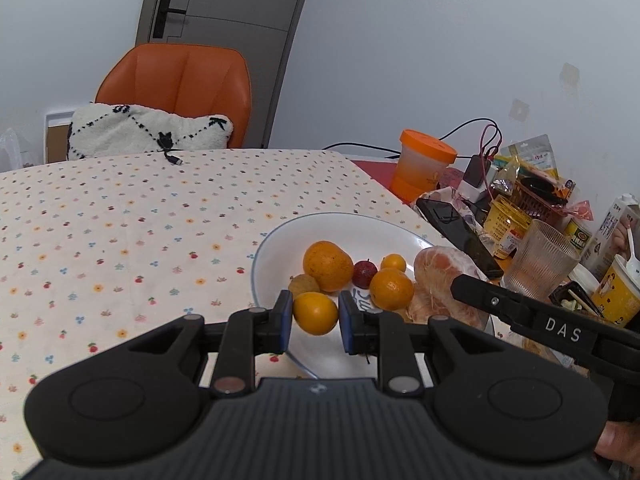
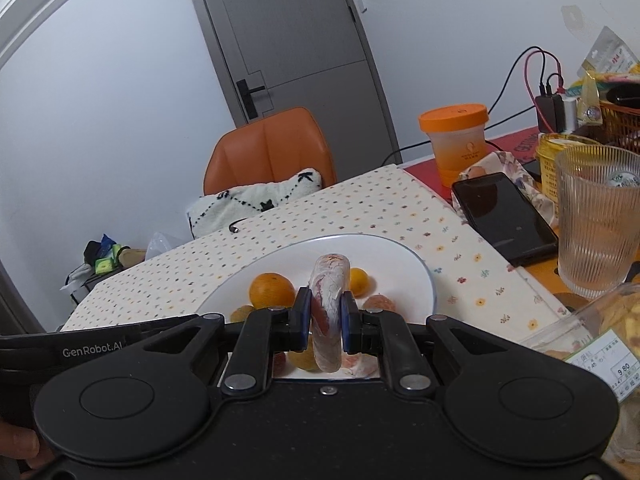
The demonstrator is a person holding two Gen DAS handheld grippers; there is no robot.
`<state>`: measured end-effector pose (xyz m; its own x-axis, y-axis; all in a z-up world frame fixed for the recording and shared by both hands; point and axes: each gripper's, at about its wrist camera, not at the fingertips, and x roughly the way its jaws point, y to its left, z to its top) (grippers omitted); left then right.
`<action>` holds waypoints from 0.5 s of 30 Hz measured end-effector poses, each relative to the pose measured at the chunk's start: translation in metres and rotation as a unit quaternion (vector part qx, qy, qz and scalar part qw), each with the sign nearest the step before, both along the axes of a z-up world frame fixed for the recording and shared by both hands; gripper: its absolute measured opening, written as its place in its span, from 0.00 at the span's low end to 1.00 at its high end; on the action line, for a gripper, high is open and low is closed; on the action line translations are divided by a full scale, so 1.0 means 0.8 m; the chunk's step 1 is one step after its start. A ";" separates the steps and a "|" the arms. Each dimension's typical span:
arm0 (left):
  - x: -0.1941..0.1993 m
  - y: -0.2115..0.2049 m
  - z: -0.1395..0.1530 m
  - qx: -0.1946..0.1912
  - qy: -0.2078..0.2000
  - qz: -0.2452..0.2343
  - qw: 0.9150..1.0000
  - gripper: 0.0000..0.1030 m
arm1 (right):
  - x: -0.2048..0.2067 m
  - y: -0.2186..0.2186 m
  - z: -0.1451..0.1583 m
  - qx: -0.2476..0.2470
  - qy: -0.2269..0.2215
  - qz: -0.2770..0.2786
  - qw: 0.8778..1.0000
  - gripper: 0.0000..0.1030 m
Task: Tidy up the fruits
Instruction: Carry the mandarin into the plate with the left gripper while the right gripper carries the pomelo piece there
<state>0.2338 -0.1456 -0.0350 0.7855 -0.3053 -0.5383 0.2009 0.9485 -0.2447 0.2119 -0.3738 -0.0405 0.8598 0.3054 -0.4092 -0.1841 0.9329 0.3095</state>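
Over white plate (image 1: pixel 280 236): L gripper (image 1: pixel 315 314) wide round small orange (image 1: pixel 315 313), R gripper (image 2: pixel 325 320) clamped on wrapped pomelo wedge (image 2: pixel 329 304), prob. for sorting.

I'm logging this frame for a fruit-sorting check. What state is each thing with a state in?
Left gripper: open, fingers either side of a small orange, not clamped.
Right gripper: shut on pomelo segment, held over the plate.
Plate: holds several fruits.
Ribbed glass: upright, looks empty.
Orange cup: lid on.
Door: closed.
Phone: screen dark.
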 end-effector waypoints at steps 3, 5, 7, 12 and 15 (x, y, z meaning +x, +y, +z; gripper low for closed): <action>0.003 -0.002 -0.002 -0.001 0.002 0.000 1.000 0.22 | 0.002 -0.002 -0.004 0.004 0.007 -0.002 1.000 0.13; 0.003 -0.001 -0.002 -0.003 0.000 0.005 1.000 0.26 | 0.005 0.000 -0.007 0.004 0.019 0.004 1.000 0.15; 0.004 0.001 -0.003 -0.004 0.005 0.007 1.000 0.26 | 0.005 0.002 -0.009 0.006 0.028 0.007 1.000 0.23; -0.003 0.010 0.000 -0.004 0.009 0.019 1.000 0.29 | -0.004 0.007 -0.003 0.003 0.022 0.011 1.000 0.33; -0.011 0.017 0.002 0.002 0.007 0.026 1.000 0.37 | -0.007 0.013 0.000 0.002 0.023 0.022 1.000 0.34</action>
